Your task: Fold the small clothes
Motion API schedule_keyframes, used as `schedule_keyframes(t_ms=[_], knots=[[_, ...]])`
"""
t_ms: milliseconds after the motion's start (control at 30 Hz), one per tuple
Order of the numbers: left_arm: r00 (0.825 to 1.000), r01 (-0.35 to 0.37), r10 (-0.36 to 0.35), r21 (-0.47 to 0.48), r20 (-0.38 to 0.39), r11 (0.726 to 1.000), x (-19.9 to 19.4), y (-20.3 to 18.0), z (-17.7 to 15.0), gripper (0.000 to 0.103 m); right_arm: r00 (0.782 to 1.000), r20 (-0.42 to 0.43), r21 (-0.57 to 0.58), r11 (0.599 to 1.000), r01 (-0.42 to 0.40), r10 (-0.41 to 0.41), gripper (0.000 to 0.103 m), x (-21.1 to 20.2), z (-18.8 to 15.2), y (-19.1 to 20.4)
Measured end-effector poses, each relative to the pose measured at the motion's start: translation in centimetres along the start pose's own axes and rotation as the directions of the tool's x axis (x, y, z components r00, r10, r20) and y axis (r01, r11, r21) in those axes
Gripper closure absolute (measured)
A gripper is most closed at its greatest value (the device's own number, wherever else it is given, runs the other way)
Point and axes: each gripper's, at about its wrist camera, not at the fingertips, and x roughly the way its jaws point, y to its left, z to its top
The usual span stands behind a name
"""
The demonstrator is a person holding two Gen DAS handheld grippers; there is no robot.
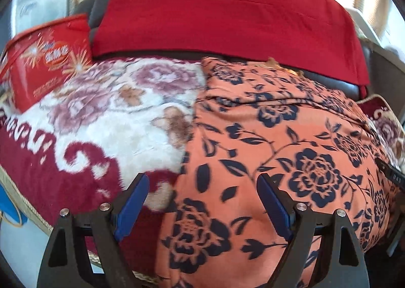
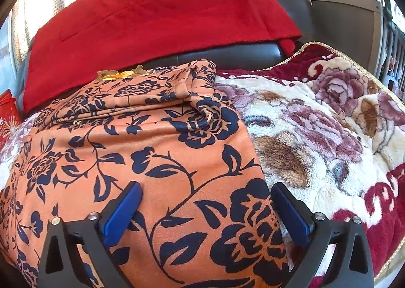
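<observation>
— So, how far along would you say it is?

— Partway, I'd guess. The orange floral garment (image 2: 157,151) lies on the plush rose blanket (image 2: 316,121), and across the upper middle of the right wrist view part of it is already doubled over, with a yellowish collar edge (image 2: 119,75) poking out behind. The broad lower panel looks unfolded yet, so at least one more fold seems left.

— And the grippers?

— Both hang empty. The left gripper (image 1: 202,202) has its jaws spread wide over the garment's left edge; the right gripper (image 2: 206,209) stands equally wide above the dark flower print, gripping nothing.

— Anything one camera catches alone?

— Only the left view fully shows the red printed box (image 1: 48,65) at upper left. The folded layers read clearly only from the right. Both show the red blanket (image 1: 227,12) behind.
</observation>
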Motion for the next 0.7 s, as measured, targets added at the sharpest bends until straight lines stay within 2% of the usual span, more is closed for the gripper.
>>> schedule_keyframes(t_ms=[267, 333, 400, 467, 567, 667, 700], knots=[[0.999, -0.052, 0.052, -0.055, 0.005, 0.997, -0.3, 1.9, -0.1, 0.016, 0.996, -0.027, -0.021, 0.996, -0.088, 0.087, 0.001, -0.9, -0.1, -1.0], [0.998, -0.062, 0.063, -0.053, 0.009, 0.997, -0.7, 2.2, -0.3, 0.016, 0.987, -0.004, 0.038, 0.986, -0.160, 0.160, 0.001, -2.9, -0.2, -2.5], [0.997, -0.075, 0.075, -0.055, -0.002, 0.996, -1.0, 2.6, -0.8, 0.016, 0.980, 0.010, 0.109, 0.974, -0.197, 0.197, 0.001, -4.8, -0.8, -4.3], [0.998, -0.062, 0.061, -0.084, -0.020, 0.994, -1.6, 3.2, -1.5, 0.016, 0.969, -0.013, 0.206, 0.949, -0.240, 0.248, 0.001, -6.8, -2.3, -7.0], [0.999, -0.018, 0.013, -0.142, -0.041, 0.990, -2.6, 3.8, -2.6, 0.016, 0.962, -0.069, 0.331, 0.916, -0.229, 0.266, 0.001, -9.3, -5.0, -11.0], [0.995, 0.034, -0.052, -0.197, -0.089, 0.980, -2.5, 3.8, -3.4, 0.016, 0.931, -0.134, 0.447, 0.859, -0.249, 0.339, 0.001, -10.2, -6.9, -14.1], [0.993, 0.045, -0.067, -0.205, -0.102, 0.978, -2.4, 3.7, -3.6, 0.016, 0.923, -0.153, 0.460, 0.852, -0.250, 0.353, 0.001, -10.2, -7.3, -14.5]])
